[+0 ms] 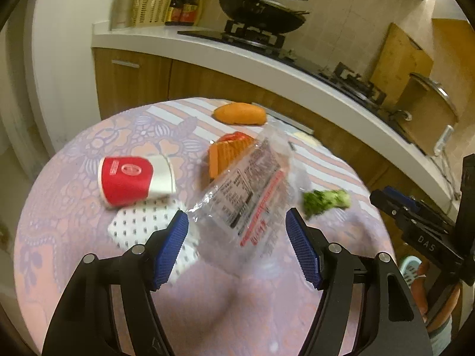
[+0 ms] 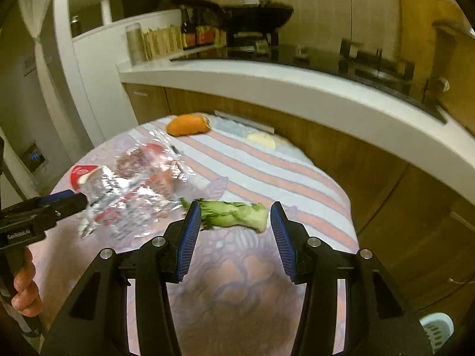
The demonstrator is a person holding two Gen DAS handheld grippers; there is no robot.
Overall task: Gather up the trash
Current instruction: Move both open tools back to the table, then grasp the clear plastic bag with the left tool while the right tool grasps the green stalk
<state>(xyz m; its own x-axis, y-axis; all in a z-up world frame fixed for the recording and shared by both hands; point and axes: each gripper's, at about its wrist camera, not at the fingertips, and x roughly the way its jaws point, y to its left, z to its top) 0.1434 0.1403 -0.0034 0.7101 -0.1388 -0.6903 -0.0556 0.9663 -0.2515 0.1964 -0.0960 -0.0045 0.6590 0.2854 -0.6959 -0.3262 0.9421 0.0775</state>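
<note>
Trash scattered over a round tabletop (image 1: 74, 237) draped in a lilac-and-pink floral cloth awaits collection: a crumpled clear plastic wrapper printed with black text and red bands (image 1: 243, 195) stands up near the middle, flanked by a red-and-white paper cup lying on its side (image 1: 133, 179), a white dotted paper napkin (image 1: 145, 222) and a limp green vegetable stalk (image 2: 234, 215). Framing the wrapper is the left claw (image 1: 237, 243), its blue ribbed pads wide apart and closed on nothing; whether a pad already brushes the film cannot be told. The right claw (image 2: 231, 237) hovers equally spread over the stalk, holding nothing, with no visible contact. To take the wrapper cleanly, the left claw would probably need to go in low and close on a bunched fold rather than a loose edge, since thin film is likely to slip or spring free. Further back lie an orange bread roll (image 1: 240, 113) and a ridged orange block with a red piece behind it (image 1: 225, 154), both partly hidden by the wrapper, so care is needed not to drag them along.
</note>
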